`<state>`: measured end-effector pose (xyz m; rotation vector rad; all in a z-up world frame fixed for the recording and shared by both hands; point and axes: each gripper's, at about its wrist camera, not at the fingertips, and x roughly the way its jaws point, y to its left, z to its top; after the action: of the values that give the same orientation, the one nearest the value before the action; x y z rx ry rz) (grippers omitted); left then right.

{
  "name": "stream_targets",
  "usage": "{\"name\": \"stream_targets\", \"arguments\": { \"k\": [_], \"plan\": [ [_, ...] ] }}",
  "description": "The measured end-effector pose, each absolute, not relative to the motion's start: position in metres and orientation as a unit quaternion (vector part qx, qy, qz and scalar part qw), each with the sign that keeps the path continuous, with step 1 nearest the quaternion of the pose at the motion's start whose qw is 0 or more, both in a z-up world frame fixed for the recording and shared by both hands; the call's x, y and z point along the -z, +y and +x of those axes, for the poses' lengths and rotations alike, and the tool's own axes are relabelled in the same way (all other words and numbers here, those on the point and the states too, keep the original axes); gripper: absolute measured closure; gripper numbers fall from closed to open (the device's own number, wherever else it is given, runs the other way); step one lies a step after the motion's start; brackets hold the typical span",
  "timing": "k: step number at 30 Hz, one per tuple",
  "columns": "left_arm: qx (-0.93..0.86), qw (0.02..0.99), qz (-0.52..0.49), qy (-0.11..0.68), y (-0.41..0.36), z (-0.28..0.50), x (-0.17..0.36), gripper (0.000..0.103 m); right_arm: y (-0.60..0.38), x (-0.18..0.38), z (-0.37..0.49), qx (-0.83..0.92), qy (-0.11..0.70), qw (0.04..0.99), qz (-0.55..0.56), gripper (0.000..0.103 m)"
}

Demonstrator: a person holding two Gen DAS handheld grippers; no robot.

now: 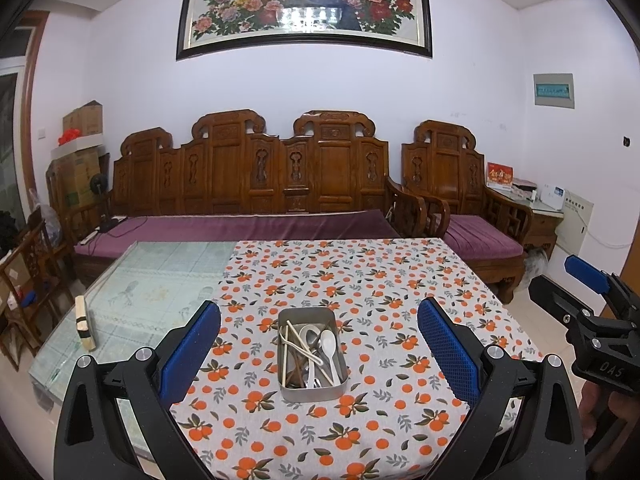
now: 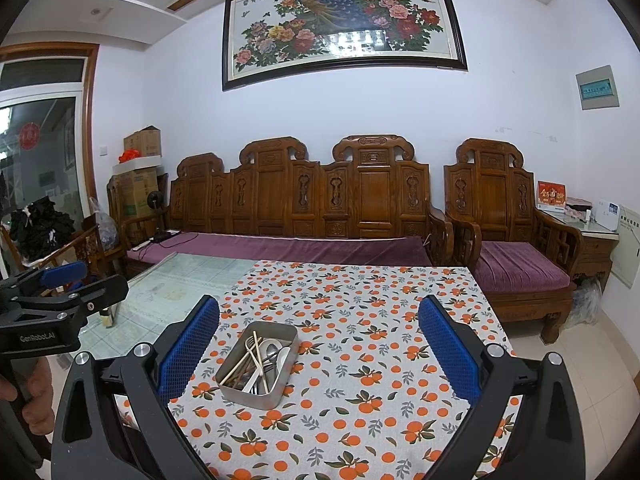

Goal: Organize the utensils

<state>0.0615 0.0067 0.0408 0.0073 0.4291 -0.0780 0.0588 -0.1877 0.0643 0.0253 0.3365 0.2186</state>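
Tin seemingly between, beyond open jaws.

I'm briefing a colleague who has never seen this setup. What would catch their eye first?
Probably the rectangular metal tin crammed with spoons and chopsticks, alone mid-table on the orange-fruit-patterned tablecloth. Both blue-padded tools, left and right, hang open before it, holding nothing. Behind, a carved wooden bench sits under a framed peacock-and-flowers picture.

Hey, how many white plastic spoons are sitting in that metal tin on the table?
1 that I can see. The white plastic spoon lies on the right side of the rectangular metal tin, bowl pointing away, amid metal spoons and chopsticks. Others could be buried underneath.
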Motion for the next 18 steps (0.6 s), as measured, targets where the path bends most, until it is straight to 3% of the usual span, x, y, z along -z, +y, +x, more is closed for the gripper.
{"name": "stream_targets", "arguments": {
  "k": [18],
  "plan": [
    [0.037,0.976,0.004,0.215,0.0072,0.063,-0.0375,0.008,-0.1879,-0.0643,0.0591,-0.109,0.168,0.98,0.013,0.003]
  ]
}}
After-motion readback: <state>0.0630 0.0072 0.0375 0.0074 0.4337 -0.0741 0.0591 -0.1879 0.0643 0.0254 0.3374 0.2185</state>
